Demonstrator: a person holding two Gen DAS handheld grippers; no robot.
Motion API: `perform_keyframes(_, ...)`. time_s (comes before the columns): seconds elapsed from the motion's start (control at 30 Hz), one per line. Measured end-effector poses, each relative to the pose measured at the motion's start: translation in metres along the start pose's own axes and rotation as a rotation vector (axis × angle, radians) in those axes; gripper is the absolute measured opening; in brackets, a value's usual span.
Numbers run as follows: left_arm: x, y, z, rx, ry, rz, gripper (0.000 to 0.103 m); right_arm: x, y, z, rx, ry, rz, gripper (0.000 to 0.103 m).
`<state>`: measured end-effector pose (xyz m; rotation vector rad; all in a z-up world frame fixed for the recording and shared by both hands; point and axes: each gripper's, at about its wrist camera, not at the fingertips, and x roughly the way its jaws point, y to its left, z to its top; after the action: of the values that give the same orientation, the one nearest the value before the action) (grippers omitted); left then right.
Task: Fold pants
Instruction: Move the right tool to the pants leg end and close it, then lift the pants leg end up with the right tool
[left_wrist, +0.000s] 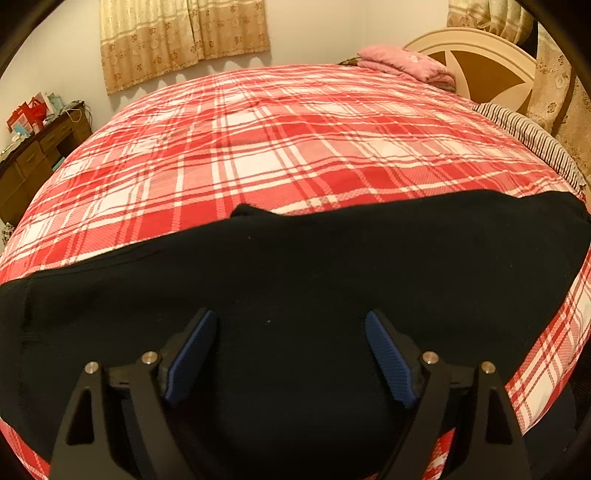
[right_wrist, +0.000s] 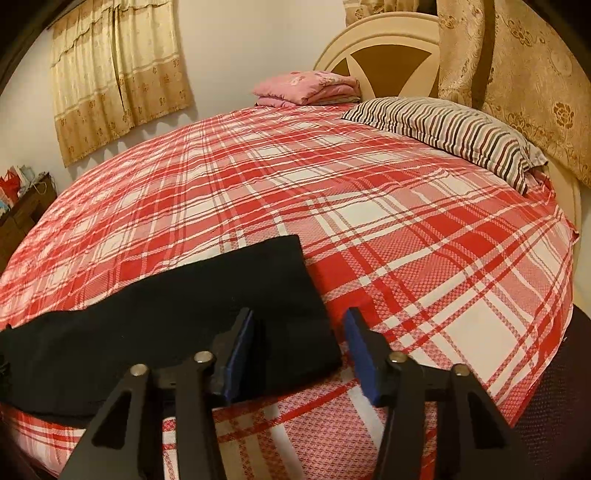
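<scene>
Your left claw is hanging spread wide over the black soft-knit pants, its blue ribbed pads standing clear of the cloth with nothing between them. Your right claw is standing part open, its blue pads straddling the near corner of the pants' squared-off end, not yet pressing on it as far as the view shows.

You are looking at the pants lying flat in a long band across the near edge of the bed's red and white plaid sheet, so the step in hand seems to be taking hold for a fold, with no fold visibly made along the length. For the next move, you are needing the right claw to pinch that end corner through all layers, and the left one to come down onto the cloth at the same edge, so both can lift together without dragging the band askew.

Farther off, a striped pillow and a folded pink blanket are lying by the cream headboard, well apart from the work.
</scene>
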<state>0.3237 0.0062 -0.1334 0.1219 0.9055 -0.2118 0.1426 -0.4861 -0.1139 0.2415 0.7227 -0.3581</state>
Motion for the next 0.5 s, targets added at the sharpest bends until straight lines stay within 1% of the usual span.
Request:
perform_keyframes(0.03, 0.0, 0.0, 0.0, 0.0, 0.0, 0.0, 0.087, 0.0, -0.003, 0.001, 0.015, 0.001, 0.019, 0.041)
perform_keyframes(0.07, 0.0, 0.0, 0.0, -0.001, 0.001, 0.001, 0.087, 0.0, -0.007, 0.001, 0.045, 0.006, 0.053, 0.041)
perform_keyframes(0.2, 0.0, 0.0, 0.0, -0.001, -0.003, -0.002, 0.087, 0.001, -0.018, 0.002, 0.115, 0.022, 0.132, 0.04)
perform_keyframes(0.23, 0.0, 0.0, 0.0, -0.001, -0.005, -0.003, 0.087, 0.001, -0.022, 0.002, 0.138, 0.032, 0.164, 0.04)
perform_keyframes(0.33, 0.0, 0.0, -0.001, -0.002, -0.014, -0.007, 0.088, 0.003, -0.026, 0.003, 0.164, 0.044, 0.195, 0.039)
perform_keyframes(0.37, 0.0, 0.0, -0.001, -0.003, -0.015, -0.007, 0.088, 0.004, -0.025, 0.003, 0.159, 0.045, 0.194, 0.029)
perform_keyframes(0.4, 0.0, 0.0, 0.0, -0.003, -0.014, -0.008, 0.089, 0.004, -0.024, 0.003, 0.152, 0.046, 0.188, 0.016)
perform_keyframes(0.47, 0.0, 0.0, 0.0, -0.005, -0.012, -0.009, 0.088, 0.004, -0.028, 0.003, 0.195, 0.048, 0.267, 0.014)
perform_keyframes(0.5, -0.001, 0.0, 0.0, -0.008, -0.011, -0.014, 0.088, 0.003, -0.026, 0.003, 0.207, 0.042, 0.283, 0.013)
